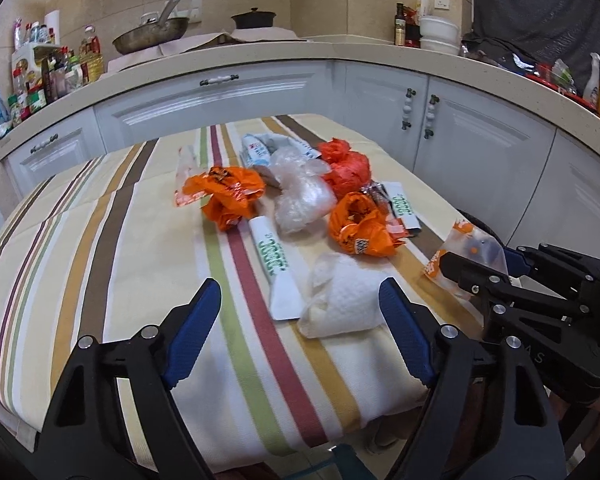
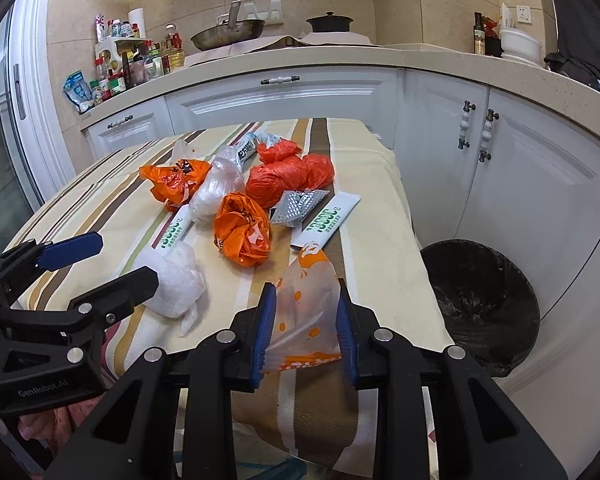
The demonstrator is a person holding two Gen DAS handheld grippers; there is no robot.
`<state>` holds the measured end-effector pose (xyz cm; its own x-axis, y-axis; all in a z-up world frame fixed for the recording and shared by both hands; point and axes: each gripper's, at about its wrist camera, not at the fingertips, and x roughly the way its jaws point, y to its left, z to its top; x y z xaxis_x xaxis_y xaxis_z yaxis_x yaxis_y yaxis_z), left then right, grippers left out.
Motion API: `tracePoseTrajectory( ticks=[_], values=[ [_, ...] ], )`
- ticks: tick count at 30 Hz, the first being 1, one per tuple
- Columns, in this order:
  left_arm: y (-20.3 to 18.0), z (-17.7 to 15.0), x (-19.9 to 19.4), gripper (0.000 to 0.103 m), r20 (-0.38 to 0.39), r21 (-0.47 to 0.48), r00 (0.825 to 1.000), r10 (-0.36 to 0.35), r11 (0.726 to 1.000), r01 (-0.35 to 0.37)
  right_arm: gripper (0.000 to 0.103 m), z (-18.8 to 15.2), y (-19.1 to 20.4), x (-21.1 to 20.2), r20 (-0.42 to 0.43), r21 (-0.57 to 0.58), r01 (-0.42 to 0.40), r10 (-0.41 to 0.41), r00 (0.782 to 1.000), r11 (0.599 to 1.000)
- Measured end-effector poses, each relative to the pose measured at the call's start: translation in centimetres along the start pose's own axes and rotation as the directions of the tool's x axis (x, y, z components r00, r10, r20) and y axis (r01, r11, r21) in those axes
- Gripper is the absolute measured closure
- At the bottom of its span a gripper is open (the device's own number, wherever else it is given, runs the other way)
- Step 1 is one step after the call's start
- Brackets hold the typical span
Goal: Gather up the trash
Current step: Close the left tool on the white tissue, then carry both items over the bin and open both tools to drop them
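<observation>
Trash lies on a striped tablecloth (image 1: 100, 208): orange bags (image 1: 224, 194) (image 2: 242, 232), a red bag (image 2: 288, 178), a clear bag (image 1: 300, 200), white tubes (image 1: 274, 264) and a blister pack (image 2: 298, 204). My left gripper (image 1: 300, 312) is open, its jaws on either side of a crumpled white paper towel (image 1: 340, 296), which also shows in the right wrist view (image 2: 176, 284). My right gripper (image 2: 306, 320) is shut on an orange-and-clear plastic wrapper (image 2: 306, 300), at the table's near right edge; the wrapper also shows in the left wrist view (image 1: 464, 248).
A round bin with a black liner (image 2: 480, 296) stands on the floor right of the table. White cabinets (image 1: 236, 96) and a counter with a pan (image 1: 152, 34), a pot (image 1: 254, 18) and bottles (image 1: 48, 76) lie behind.
</observation>
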<state>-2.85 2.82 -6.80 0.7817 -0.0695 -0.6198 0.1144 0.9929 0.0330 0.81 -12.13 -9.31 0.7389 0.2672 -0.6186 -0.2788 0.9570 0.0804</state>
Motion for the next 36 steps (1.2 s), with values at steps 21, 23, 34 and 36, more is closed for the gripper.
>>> tracePoseTrajectory(
  ticks=[21,23,34,36],
  values=[
    [-1.2,-0.5,0.9,0.095,-0.027,0.025,0.995,-0.091,0.995,0.092,0.073,0.0,-1.0,-0.4,0.023,0.028,-0.007,0.007,1.0,1.0],
    [-0.9,-0.3,0.7,0.096,-0.02,0.014,0.996,-0.085,0.996,0.085,0.073,0.1,-1.1,-0.5,0.028,0.027,0.001,-0.001,1.0,1.0],
    [-0.2,1.4,-1.1,0.096,0.052,-0.013,0.997,-0.061,0.998,0.062,0.073,0.9,-1.3,-1.8,0.064,0.003,0.073,-0.073,0.995,0.997],
    [-0.4,2.2,-1.3,0.096,0.066,-0.013,0.996,-0.064,0.998,0.065,0.073,1.3,-1.7,-2.3,0.078,0.0,0.1,-0.1,0.992,0.995]
  ],
)
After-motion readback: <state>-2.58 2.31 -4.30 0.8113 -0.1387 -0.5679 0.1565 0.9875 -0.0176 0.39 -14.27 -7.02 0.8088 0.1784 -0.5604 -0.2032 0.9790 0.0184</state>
